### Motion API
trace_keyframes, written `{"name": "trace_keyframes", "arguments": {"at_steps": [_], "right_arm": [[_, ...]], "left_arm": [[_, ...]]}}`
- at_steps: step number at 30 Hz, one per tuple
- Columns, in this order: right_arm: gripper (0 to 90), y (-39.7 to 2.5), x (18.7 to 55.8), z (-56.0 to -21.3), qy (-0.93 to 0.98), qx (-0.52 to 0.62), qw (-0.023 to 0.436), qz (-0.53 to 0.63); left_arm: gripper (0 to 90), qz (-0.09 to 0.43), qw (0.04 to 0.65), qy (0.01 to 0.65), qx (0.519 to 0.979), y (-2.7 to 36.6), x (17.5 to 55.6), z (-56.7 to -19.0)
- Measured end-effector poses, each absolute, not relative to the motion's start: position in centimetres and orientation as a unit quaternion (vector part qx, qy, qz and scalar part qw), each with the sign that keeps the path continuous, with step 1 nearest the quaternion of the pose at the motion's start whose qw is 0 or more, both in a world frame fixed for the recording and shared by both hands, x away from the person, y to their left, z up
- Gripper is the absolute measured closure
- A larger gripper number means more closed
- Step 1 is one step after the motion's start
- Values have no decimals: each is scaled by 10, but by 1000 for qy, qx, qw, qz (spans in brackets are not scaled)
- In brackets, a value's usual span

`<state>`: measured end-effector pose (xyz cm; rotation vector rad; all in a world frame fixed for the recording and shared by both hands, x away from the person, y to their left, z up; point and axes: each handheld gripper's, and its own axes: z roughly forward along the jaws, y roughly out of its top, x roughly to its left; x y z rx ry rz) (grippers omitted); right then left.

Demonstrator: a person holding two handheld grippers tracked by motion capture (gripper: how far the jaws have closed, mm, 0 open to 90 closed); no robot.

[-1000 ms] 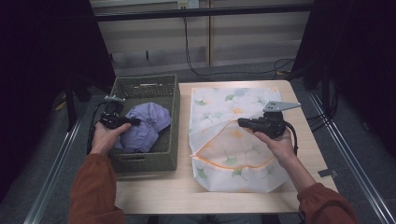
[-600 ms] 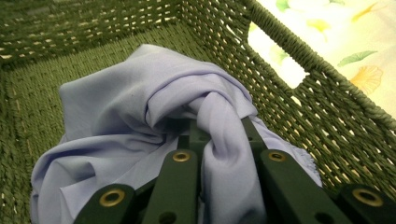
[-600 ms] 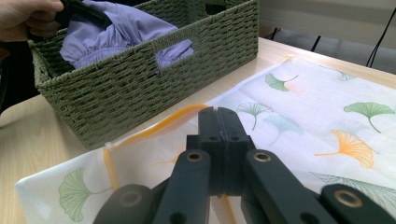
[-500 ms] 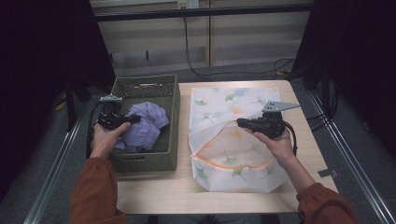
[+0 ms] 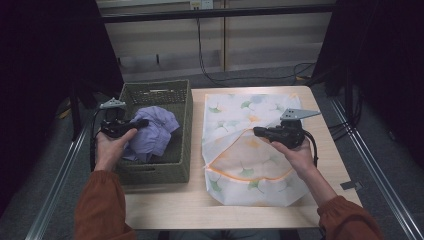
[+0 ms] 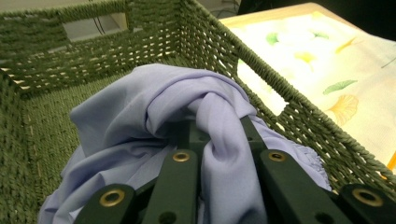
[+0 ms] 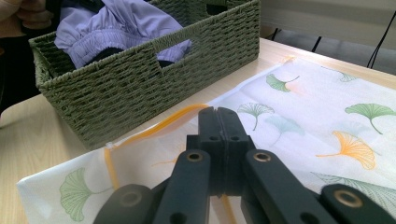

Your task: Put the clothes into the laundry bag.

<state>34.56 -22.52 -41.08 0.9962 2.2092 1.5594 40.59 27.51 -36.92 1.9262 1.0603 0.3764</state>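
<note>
In the woven basket (image 5: 165, 165) at the table's left edge, I see my left gripper (image 5: 142, 122) reaching into the lavender garment (image 5: 155, 132). From the left gripper view, its jaws are clamped on a soft, light fold of it (image 6: 224, 140); that bunched ridge seems a good grip. In the right gripper view, my right gripper (image 7: 218, 116) has its jaws together over the ginkgo-print mesh bag (image 7: 327, 121).

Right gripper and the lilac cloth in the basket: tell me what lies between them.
In the high view, between the right gripper and the lilac cloth lie the basket wall and a stretch of the leaf-print bag. The right gripper view shows the same.
</note>
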Motion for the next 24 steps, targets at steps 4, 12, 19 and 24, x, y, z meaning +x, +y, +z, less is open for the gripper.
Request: {"name": "trace_keyframes", "arguments": {"at_steps": [4,12,19,24], "right_arm": [[900,-225,345,-410,760,343,131,537],[900,-226,345,-410,760,343,131,536],[900,-226,345,-409,759,342,133,538],[900,-227,345,-408,759,341,134,538]], "left_arm": [[819,157,445,424,773,275,404,-365],[820,166,464,416,764,274,400,-355],[819,174,483,406,756,272,395,-345],[819,173,497,398,752,270,392,-342]]}}
